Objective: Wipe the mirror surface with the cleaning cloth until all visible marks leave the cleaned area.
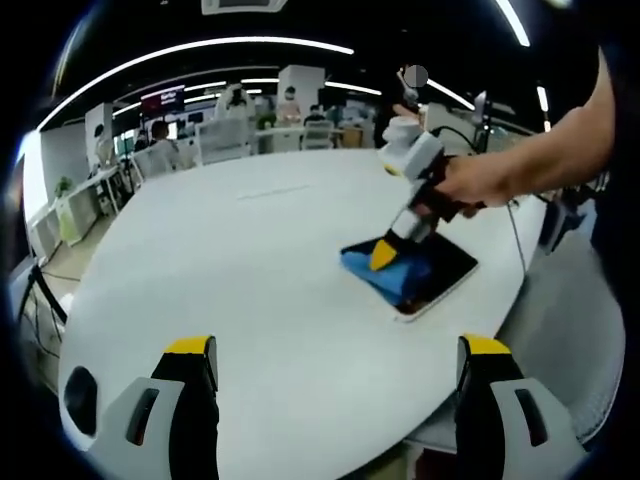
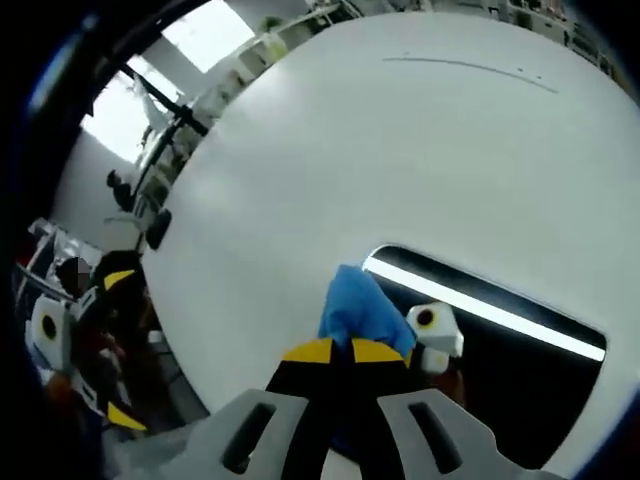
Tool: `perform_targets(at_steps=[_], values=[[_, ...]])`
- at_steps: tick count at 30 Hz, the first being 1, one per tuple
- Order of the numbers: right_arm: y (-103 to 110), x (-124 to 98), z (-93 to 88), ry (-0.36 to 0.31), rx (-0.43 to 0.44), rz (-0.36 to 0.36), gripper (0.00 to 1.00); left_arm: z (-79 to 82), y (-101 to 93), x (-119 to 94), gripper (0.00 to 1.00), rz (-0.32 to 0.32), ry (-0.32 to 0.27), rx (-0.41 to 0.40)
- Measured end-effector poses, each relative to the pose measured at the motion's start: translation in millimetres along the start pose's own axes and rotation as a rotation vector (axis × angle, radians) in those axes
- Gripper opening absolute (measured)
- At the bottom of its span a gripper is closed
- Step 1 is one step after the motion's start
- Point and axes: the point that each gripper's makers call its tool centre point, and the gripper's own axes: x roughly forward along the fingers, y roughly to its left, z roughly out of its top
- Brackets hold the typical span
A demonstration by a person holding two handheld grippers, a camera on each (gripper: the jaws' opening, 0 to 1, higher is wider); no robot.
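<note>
A large round white table (image 1: 250, 260) fills the foreground of an open-plan office with a dark ceiling. Long curved strips of ceiling light (image 1: 200, 50) run above the table. Beyond the table's far edge stand white desks and chairs (image 1: 225, 138), with several people seated or standing among them. Further behind them a white pillar (image 1: 300, 85) rises, and a dark wall screen (image 1: 163, 100) hangs to its left. To the table's left, bright daylight comes through a window (image 1: 30, 160). In the right gripper view, a bright window (image 2: 205, 30) shows beyond the table's edge.
</note>
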Motion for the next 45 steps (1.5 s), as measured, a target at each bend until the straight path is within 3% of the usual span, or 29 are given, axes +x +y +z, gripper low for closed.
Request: perform_targets(at_steps=[15,23,45], values=[[-3.8,1.4,0.8,-0.020,0.020,0.040,0.00,-1.0,-3.1,2.1,1.00,-0.001,0.005,-0.006],[-24.0,-4.8,-4.1,-0.015,0.069,0.044,0.00,1.6,-4.9,2.9,1.00,0.007,-0.001,-0.013],[-55.5,-27.4,-21.7,-0.038,0.088,0.035,0.00,13.8,-9.0,22.3,1.00,-0.026,-0.001,-0.008]])
